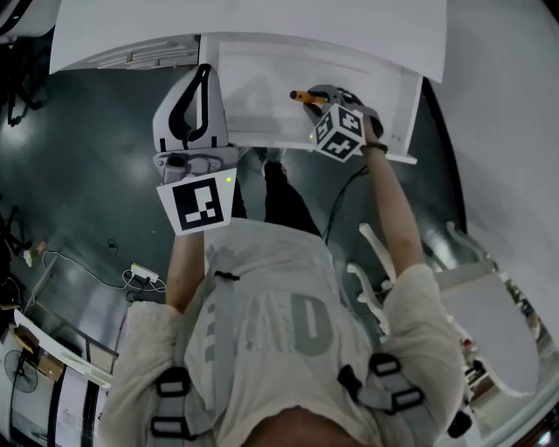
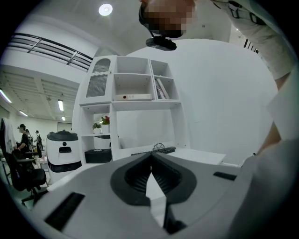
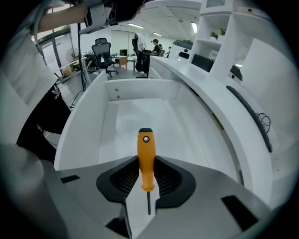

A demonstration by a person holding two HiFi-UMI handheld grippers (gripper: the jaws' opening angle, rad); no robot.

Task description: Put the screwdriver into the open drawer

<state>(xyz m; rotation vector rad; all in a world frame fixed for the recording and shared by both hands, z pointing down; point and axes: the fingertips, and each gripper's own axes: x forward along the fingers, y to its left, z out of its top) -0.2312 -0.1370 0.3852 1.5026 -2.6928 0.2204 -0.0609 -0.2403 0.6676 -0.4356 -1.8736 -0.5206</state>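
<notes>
An orange-handled screwdriver (image 3: pixel 145 158) with a black end cap is clamped between the pads of my right gripper (image 3: pixel 146 159), its thin metal shaft pointing back toward the camera. The gripper points steeply down over the open white drawer (image 3: pixel 140 116), which looks empty inside. In the head view the screwdriver (image 1: pixel 301 96) sticks out left of the right gripper (image 1: pixel 319 94), above the drawer (image 1: pixel 253 96). My left gripper (image 1: pixel 203 74) sits at the drawer's left front corner. Its jaws (image 2: pixel 151 155) meet at the tips with nothing between them.
The white desk top (image 1: pixel 262 26) runs above the drawer, with a keyboard and cables (image 3: pixel 247 112) on it. A white shelf unit (image 2: pixel 135 93) stands on the desk. A white chair (image 1: pixel 489 323) is at my right, a power strip (image 1: pixel 144 278) on the dark floor at left.
</notes>
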